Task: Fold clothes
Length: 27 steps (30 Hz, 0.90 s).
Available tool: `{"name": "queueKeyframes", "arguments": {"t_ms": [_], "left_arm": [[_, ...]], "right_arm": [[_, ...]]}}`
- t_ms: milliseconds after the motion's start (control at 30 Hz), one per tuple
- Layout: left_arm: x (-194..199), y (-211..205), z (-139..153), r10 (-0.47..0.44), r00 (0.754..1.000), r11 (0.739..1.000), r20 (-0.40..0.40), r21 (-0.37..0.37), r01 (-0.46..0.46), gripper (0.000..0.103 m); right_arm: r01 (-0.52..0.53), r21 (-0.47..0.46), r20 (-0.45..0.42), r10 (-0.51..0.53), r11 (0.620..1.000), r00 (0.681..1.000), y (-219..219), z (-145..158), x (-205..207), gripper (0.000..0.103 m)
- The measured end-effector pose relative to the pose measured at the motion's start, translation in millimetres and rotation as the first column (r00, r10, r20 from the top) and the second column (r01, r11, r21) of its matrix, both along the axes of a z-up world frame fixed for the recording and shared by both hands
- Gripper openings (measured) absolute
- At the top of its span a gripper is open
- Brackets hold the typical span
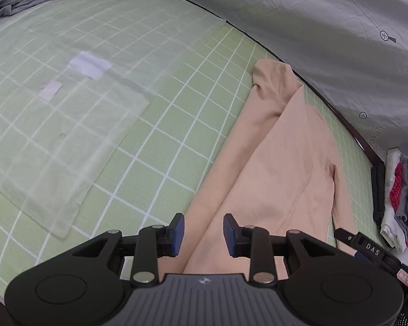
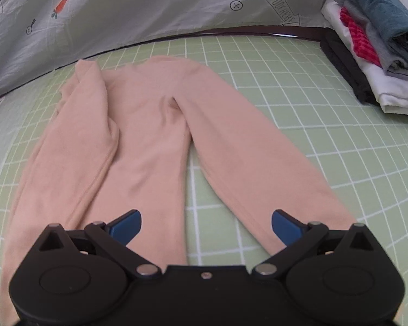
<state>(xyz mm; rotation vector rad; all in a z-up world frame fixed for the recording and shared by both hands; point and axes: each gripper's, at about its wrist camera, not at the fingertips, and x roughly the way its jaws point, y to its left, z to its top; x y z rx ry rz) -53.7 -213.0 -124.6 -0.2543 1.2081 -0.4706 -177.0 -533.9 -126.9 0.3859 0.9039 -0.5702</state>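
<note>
Two claws hover with fingers apart, grasping nothing, over peach trousers (image 2: 155,125) spread flat on a green checked tabletop (image 1: 155,125). The left claw (image 1: 204,235) hangs above one trouser leg; a pale folded cloth (image 1: 54,146) lies at ten o'clock. The right claw (image 2: 206,226) is spread wide above both legs; a stack of folded clothes (image 2: 372,54) sits at two o'clock.

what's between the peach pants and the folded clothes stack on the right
Only bare green grid sheet lies between the peach pants and the folded stack; the right wrist view shows it best.
</note>
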Motion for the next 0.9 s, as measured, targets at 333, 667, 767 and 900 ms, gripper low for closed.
{"name": "queueKeyframes", "arguments": {"t_ms": [333, 667, 767, 900], "left_arm": [[102.3, -61.0, -8.8, -0.069, 0.997, 0.998, 0.029, 0.0, 0.069, 0.039], [200.5, -148.3, -27.2, -0.131, 0.989, 0.991, 0.073, 0.006, 0.131, 0.048], [219.2, -170.0, -36.7, -0.157, 0.984, 0.987, 0.088, 0.001, 0.158, 0.048], [232.6, -193.2, -44.0, -0.195, 0.97, 0.981, 0.145, 0.045, 0.19, 0.048]], "right_arm": [[-0.097, -0.021, 0.105, 0.099, 0.995, 0.99, -2.7, 5.0, 117.8, 0.103], [-0.081, -0.041, 0.164, 0.086, 0.996, 0.983, -29.4, -6.9, 218.5, 0.103], [-0.126, -0.082, 0.117, 0.135, 0.989, 0.984, -31.9, -15.4, 243.8, 0.103], [-0.197, -0.243, -0.012, 0.2, 0.95, 0.98, -29.5, -30.0, 267.3, 0.103]]}}
